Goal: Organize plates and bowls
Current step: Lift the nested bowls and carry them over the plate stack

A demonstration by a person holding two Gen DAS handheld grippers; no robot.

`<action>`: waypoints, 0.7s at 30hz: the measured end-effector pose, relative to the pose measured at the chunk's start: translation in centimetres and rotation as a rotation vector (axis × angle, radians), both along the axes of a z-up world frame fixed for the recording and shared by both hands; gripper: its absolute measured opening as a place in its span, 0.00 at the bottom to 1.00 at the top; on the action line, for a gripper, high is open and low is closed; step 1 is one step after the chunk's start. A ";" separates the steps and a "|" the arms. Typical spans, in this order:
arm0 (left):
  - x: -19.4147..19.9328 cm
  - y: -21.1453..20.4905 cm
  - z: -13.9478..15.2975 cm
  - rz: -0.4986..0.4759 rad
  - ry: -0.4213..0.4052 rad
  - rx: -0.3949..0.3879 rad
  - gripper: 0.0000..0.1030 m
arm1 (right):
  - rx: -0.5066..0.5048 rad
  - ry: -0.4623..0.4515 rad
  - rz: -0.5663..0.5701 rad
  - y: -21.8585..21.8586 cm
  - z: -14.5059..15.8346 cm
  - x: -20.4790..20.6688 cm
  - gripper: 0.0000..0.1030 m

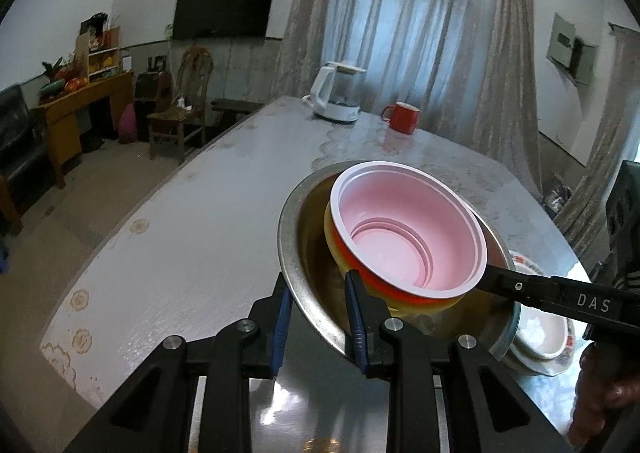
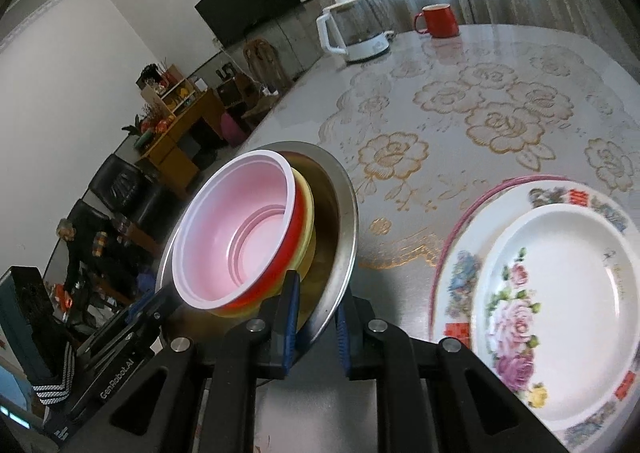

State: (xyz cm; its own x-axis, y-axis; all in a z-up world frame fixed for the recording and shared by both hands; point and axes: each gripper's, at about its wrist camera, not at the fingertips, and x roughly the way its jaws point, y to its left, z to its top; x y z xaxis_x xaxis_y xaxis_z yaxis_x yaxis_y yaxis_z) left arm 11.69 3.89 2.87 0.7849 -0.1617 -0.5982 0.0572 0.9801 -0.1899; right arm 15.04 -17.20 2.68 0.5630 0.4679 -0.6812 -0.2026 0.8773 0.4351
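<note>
- Between the two grippers hangs a wide, shallow stainless-steel basin [image 1: 296, 237], each tool clamped on an opposite side of its rim: the left gripper [image 1: 318, 323] with one blue pad inside and one outside, and the right gripper [image 2: 316, 327] likewise.
- Nested in it are a yellow bowl [image 1: 334, 253] and a pink-lined red bowl [image 1: 404, 229], both tipped.
- Just right of the basin lies a floral white porcelain plate stack [image 2: 552, 253] on the rose-patterned table [image 2: 480, 113].
- Both grippers angle downward; I judge the basin is being carried toward the plates, and both hands must travel together.
</note>
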 end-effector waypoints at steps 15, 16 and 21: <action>-0.5 -7.6 3.1 -0.176 -0.056 -0.005 0.27 | 0.025 -0.064 -0.156 -8.1 3.3 -3.5 0.16; -0.4 -8.0 3.2 -0.184 -0.056 -0.004 0.27 | 0.025 -0.064 -0.169 -8.7 3.4 -3.8 0.16; -0.3 -10.5 3.5 -0.236 -0.053 0.000 0.27 | 0.026 -0.067 -0.217 -11.0 3.4 -4.6 0.16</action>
State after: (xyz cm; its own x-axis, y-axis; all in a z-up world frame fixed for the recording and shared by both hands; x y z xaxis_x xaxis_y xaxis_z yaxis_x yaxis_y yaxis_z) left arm 11.42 -6.59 6.36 0.7554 -0.3446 -0.5573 0.2945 0.9384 -0.1810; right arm 10.47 -28.24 6.11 0.6957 0.3480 -0.6284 -0.0395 0.8920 0.4502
